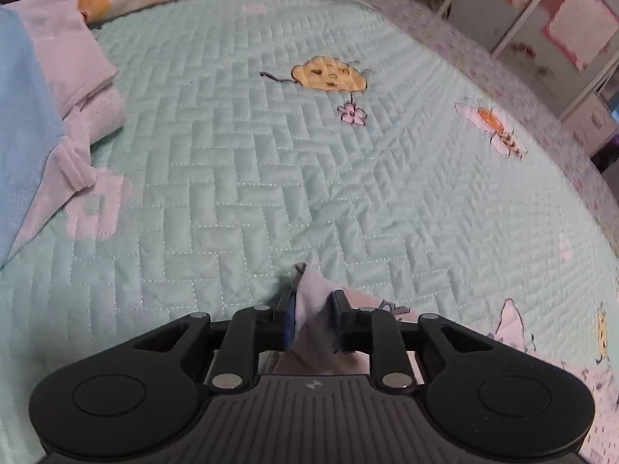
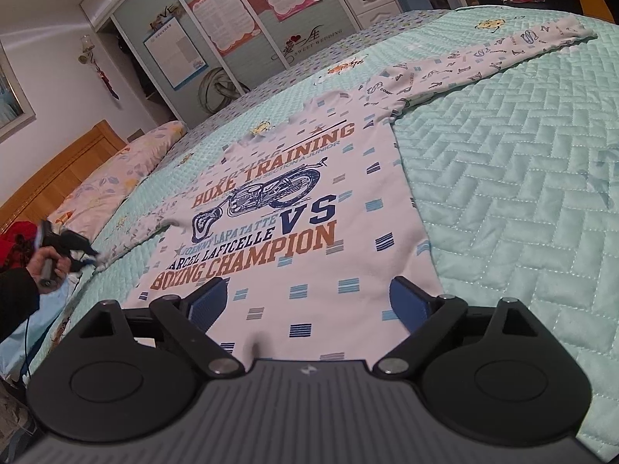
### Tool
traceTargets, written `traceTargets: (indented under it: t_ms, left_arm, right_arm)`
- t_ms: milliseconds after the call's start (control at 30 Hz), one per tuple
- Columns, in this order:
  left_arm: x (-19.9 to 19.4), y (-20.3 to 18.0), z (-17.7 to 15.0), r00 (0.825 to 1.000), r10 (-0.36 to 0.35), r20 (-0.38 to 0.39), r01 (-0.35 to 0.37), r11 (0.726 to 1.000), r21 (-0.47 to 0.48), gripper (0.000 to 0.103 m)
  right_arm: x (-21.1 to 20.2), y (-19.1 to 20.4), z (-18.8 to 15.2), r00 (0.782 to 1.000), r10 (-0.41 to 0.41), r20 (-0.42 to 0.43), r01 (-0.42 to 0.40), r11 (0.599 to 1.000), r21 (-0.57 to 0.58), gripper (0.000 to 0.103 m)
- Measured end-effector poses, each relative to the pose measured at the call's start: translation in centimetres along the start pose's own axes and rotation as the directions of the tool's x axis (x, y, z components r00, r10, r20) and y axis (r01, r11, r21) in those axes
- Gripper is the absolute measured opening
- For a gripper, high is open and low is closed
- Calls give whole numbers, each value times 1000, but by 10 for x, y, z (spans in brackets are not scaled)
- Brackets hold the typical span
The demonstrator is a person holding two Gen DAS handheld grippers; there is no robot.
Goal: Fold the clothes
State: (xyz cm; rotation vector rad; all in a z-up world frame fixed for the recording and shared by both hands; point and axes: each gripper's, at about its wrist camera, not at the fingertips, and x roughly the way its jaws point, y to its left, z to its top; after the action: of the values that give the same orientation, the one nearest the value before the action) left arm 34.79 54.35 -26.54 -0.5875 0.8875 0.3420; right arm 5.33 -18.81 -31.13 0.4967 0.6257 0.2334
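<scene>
Right gripper [image 2: 309,301]: its jaws are standing wide over the hem of the shirt [image 2: 309,208], the blue pads on either side of the cloth and not pressing it.
Left gripper [image 1: 313,313]: its jaws are narrowed and pinching a fold of white cloth, the sleeve end [image 1: 313,297], just above the quilt [image 1: 271,154]; in the right wrist view a hand [image 2: 46,263] is holding this gripper at the shirt's left sleeve.
Shirt: it is lying flat, print up, on the mint quilt, the other sleeve [image 2: 483,58] stretching out toward the far edge of the bed.
Writing on the shirt: "BOXE TRAINING", "VS", "LAFICELLE" and "CHAMPION" are reading clearly around a blue motorcycle; smaller lines are too blurred to read.
Beside the left gripper: a blue cloth [image 1: 23,135] and pale folded laundry [image 1: 77,77] are lying at the quilt's edge.
Further off: a floral pillow [image 2: 116,178] is leaning by the wooden headboard [image 2: 58,166].
Wardrobe [image 2: 232,38]: its glass door is showing "SWEET WEDDING" beside pinned posters.
</scene>
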Motion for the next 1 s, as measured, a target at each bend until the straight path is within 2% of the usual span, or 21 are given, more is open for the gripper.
traceTargets:
  t_ms: [67,100,133,233,300,400,467,500,533,567,600,633,733,767,833,867,933,1000]
  left_arm:
    - [-6,4,-1,999,12,47,-11,1000,-24,48]
    - [-13,6,0,995,53,79,-50,998,-38,64]
    - [-20,9,2,989,96,111,-90,994,-54,68]
    - [-48,16,-2,975,128,179,-114,990,-88,68]
    - [-68,20,-15,983,-2,186,17,997,-80,68]
    - [-77,12,-42,966,-190,173,199,979,-37,68]
    - [-66,0,-55,956,-262,136,265,964,-5,68]
    - [-55,-5,-60,956,-270,112,271,963,10,68]
    - [-43,-9,-63,965,-249,88,248,969,21,68]
    - [-30,-7,-63,980,-189,65,189,982,14,62]
    - [-17,-5,-64,991,-127,41,127,992,7,51]
    - [-14,7,-63,989,-140,55,142,989,-49,43]
    - [-23,42,-59,983,-166,82,181,955,-233,38]
    - [-26,53,-58,980,-174,93,194,937,-292,38]
    - [-39,55,-60,992,-94,89,114,960,-256,40]
    - [-46,54,-61,994,-66,92,86,968,-235,50]
    - [-59,44,-64,987,-100,125,126,969,-214,63]
    - [-71,29,-67,976,-160,145,185,965,-185,64]
  right_arm:
    - [-1,-3,1,1000,9,0,-9,1000,11,92]
    - [-2,-3,1,1000,11,-1,-11,1000,12,92]
    - [-2,-3,1,1000,13,0,-13,1000,13,92]
    - [-3,-5,1,1000,18,5,-18,1000,24,92]
    - [-3,-4,0,1000,21,9,-21,999,28,92]
    - [-3,-4,-1,1000,23,13,-24,999,29,93]
    - [-3,-4,-1,1000,26,12,-26,999,28,93]
    - [-4,-5,0,1000,28,11,-28,999,28,93]
    - [-4,-5,0,1000,30,10,-30,999,28,93]
    - [-5,-5,0,999,31,9,-32,999,29,93]
    - [-5,-6,0,999,34,8,-34,999,32,93]
    - [-5,-6,1,999,36,8,-36,999,37,93]
    - [-6,-8,1,999,42,10,-42,998,49,93]
    - [-6,-8,0,999,43,11,-44,998,51,93]
    - [-6,-8,0,999,45,13,-46,998,51,93]
    - [-6,-8,0,999,47,14,-48,997,52,93]
    - [-6,-9,0,999,51,17,-52,997,58,93]
    - [-6,-9,0,998,55,19,-56,997,61,94]
